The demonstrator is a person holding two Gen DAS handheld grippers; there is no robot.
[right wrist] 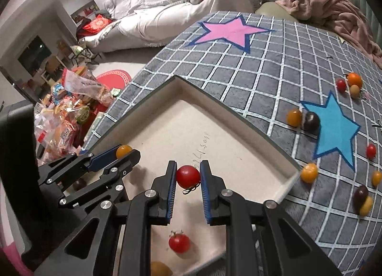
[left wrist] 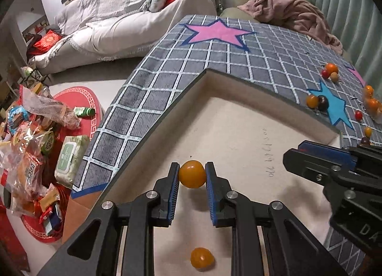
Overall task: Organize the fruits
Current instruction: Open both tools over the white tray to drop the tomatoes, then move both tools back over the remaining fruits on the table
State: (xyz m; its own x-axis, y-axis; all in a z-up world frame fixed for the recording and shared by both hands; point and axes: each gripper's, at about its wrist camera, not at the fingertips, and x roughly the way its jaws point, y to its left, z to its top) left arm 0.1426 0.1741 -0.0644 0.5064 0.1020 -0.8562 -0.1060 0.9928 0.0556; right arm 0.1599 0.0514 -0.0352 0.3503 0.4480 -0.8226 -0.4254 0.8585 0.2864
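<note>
My left gripper is shut on a yellow cherry tomato and holds it above the cream tray. Another yellow tomato lies on the tray floor below it. My right gripper is shut on a red cherry tomato over the same tray. A second red tomato lies in the tray below it. The right gripper shows at the right of the left wrist view; the left gripper with its yellow tomato shows at the left of the right wrist view.
Several loose tomatoes, yellow, red and dark purple, lie on the grey checked cloth right of the tray. Snack bags clutter the floor at left. A sofa and a pink blanket are behind.
</note>
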